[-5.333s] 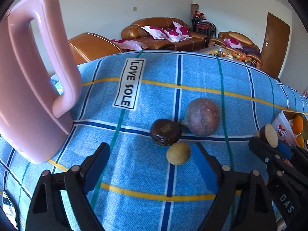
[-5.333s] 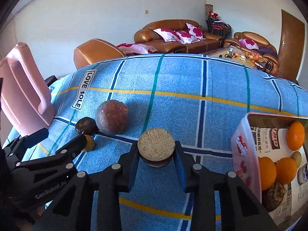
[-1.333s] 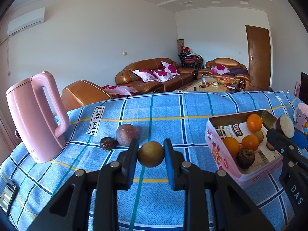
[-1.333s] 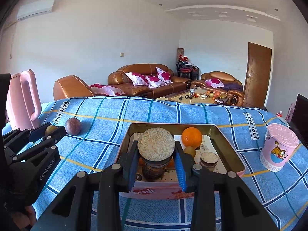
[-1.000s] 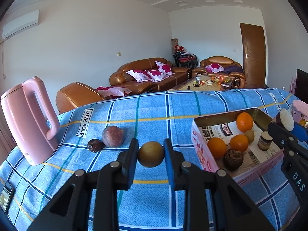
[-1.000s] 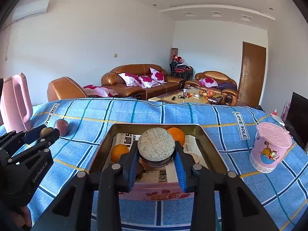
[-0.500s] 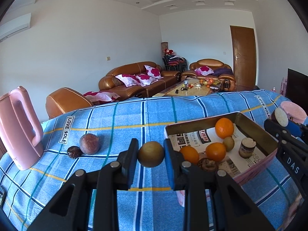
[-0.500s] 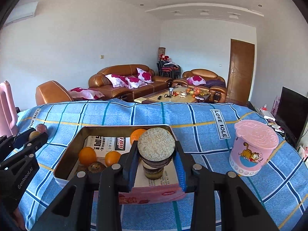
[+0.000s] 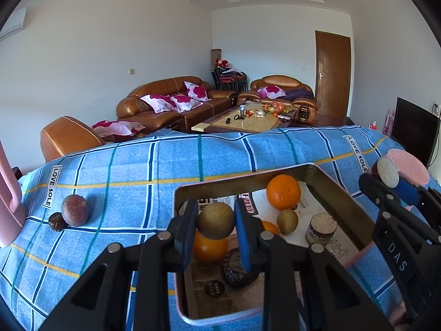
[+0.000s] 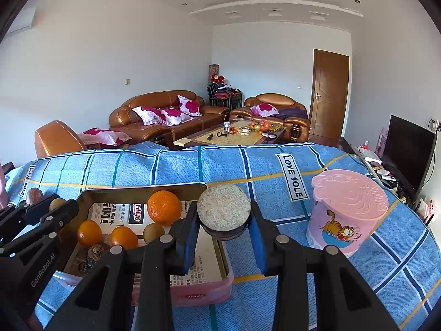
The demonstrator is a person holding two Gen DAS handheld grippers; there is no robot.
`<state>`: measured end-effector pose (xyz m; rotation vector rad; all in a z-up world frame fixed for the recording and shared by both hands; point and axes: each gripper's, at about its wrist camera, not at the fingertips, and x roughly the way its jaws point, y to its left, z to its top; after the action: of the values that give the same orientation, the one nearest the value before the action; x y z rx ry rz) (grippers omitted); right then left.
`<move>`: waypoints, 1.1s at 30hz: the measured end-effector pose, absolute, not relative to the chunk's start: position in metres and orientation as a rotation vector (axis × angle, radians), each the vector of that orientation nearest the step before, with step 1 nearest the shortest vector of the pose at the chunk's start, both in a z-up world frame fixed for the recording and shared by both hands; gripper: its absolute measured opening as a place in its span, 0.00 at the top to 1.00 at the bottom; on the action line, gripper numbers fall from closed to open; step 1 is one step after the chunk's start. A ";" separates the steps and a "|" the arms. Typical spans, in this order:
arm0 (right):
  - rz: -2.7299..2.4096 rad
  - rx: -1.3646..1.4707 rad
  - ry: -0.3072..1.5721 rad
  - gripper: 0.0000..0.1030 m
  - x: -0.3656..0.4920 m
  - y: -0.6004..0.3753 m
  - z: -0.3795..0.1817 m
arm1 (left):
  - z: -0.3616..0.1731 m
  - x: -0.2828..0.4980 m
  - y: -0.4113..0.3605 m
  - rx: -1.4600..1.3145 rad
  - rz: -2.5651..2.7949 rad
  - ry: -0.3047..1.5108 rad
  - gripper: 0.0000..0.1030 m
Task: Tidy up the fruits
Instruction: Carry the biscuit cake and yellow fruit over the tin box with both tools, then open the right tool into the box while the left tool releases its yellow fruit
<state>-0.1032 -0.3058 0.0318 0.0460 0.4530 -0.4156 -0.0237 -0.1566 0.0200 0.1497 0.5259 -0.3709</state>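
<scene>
My left gripper is shut on a small round tan fruit and holds it above the near left part of the pink tin box. The box holds oranges, a small green-brown fruit, a dark wrinkled fruit and a cut fruit piece. My right gripper is shut on a dark fruit half with a pale cut face, above the box's right edge. A purple fruit and a dark fruit lie on the blue cloth at the left.
A pink kettle stands at the far left. A pink lidded cup stands right of the box. The blue checked cloth covers the table. Sofas and a coffee table stand beyond it.
Both grippers have moved to the right with their fruit. The left one now hangs over the box. The right one has moved to the box's right edge, closer to the pink cup.
</scene>
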 end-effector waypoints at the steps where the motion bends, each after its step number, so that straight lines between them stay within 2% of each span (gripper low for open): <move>1: -0.417 0.041 0.454 0.64 -0.101 -0.306 0.032 | 0.020 -0.022 -0.160 0.149 -0.371 0.530 0.73; 33: -0.169 -0.001 0.664 0.64 -0.036 -0.296 0.010 | 0.003 0.016 -0.167 0.110 -0.362 0.678 0.73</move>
<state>-0.0361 -0.2964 0.0099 -0.0015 0.6635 -0.1688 0.0155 -0.1674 0.0026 0.1100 0.6777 -0.3624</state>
